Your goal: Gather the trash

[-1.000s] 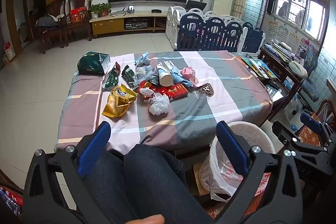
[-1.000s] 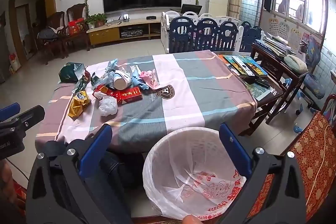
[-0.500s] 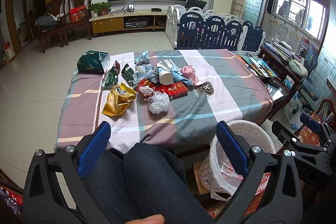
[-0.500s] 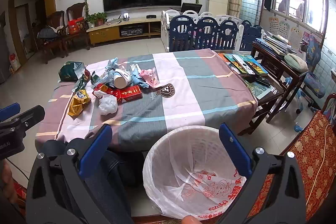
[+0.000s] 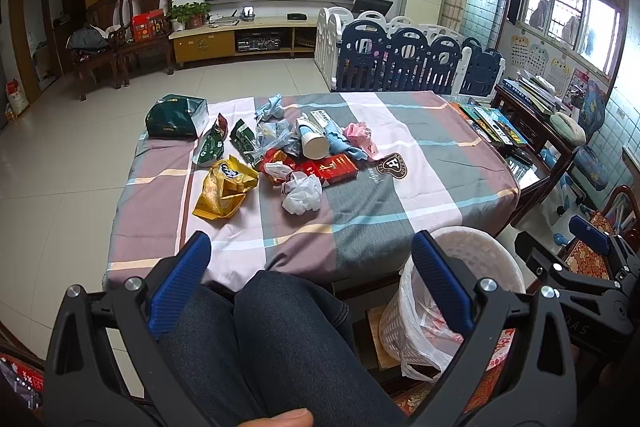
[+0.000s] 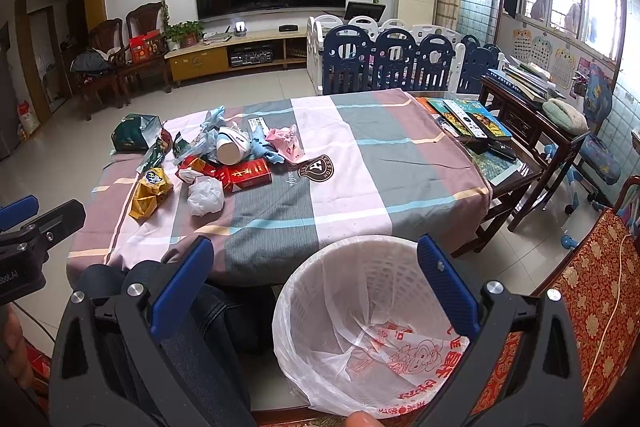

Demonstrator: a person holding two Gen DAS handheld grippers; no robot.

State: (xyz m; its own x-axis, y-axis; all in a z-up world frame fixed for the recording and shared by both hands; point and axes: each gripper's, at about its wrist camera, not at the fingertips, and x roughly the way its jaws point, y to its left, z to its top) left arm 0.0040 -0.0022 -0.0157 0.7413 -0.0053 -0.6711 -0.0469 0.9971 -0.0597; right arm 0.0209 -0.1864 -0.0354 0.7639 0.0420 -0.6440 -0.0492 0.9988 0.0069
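Trash lies heaped on the left part of the striped tablecloth (image 5: 420, 163): a yellow snack bag (image 5: 224, 191), a crumpled white plastic wad (image 5: 302, 194), a red carton (image 5: 334, 169), a paper cup (image 5: 312, 143), green wrappers (image 5: 212, 143), a pink wrapper (image 5: 360, 135). A white bin with a plastic liner (image 6: 372, 311) stands on the floor at the table's near edge. My left gripper (image 5: 310, 263) is open over the person's knees, well short of the trash. Above the bin, my right gripper (image 6: 316, 261) hangs open and empty.
A dark green bag (image 5: 176, 117) sits at the table's far left corner. Books and remotes (image 6: 468, 119) cover a side table on the right. A red patterned chair (image 6: 592, 291) is at the right. A playpen fence (image 6: 400, 61) stands behind the table.
Both views have shifted slightly: the table and trash pile sit a little higher and farther in frame. Both grippers stay open and empty.
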